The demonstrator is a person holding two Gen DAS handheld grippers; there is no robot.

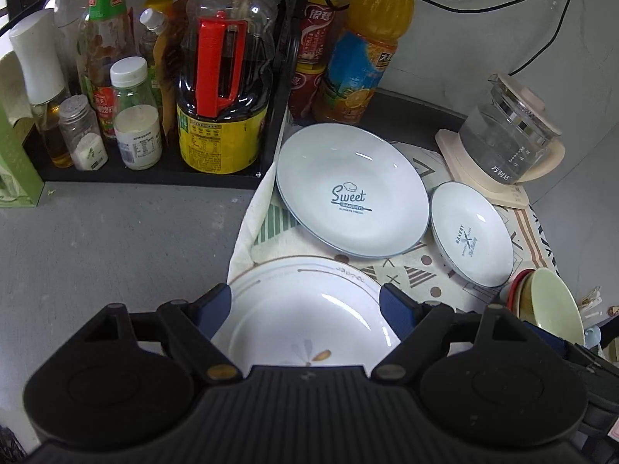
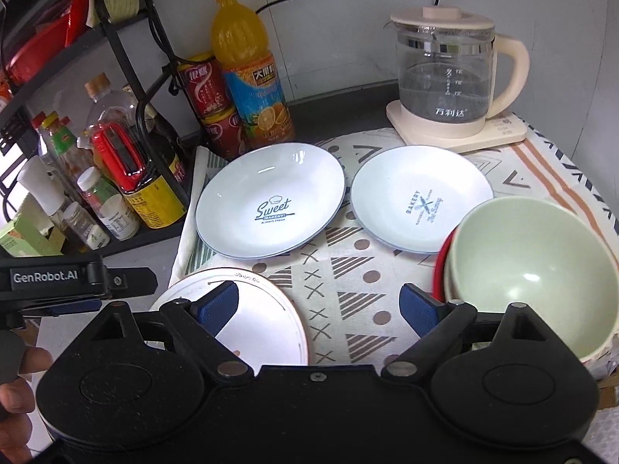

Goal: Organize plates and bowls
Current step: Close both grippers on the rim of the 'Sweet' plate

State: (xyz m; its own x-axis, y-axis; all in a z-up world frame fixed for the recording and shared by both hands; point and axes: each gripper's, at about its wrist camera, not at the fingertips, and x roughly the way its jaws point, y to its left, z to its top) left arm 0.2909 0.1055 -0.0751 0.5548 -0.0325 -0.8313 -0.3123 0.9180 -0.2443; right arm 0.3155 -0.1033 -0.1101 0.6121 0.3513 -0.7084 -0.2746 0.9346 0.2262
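Close-up, white gold-rimmed plate (image 1: 309, 321) on patterned cloth (image 1: 390, 266), near half hidden by left gripper (image 1: 305, 309), fingers spread above it | right gripper (image 2: 319, 305) spread over cloth, nothing held | glossy Sweet plate (image 2: 271, 201), Bakery plate (image 2: 421, 197) just apart | green bowl (image 2: 534, 270) nested, lower bowls mostly hidden | glass kettle (image 2: 445, 73) holds water.

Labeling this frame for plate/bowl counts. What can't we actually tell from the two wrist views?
- White plate: near half hidden by the left gripper body in left wrist view.
- Bowl stack: how many sit under the green bowl is unclear; it covers them, with only a red rim showing in right wrist view.
- Small print under "Sweet" on the blue-rimmed plate: too small to read.
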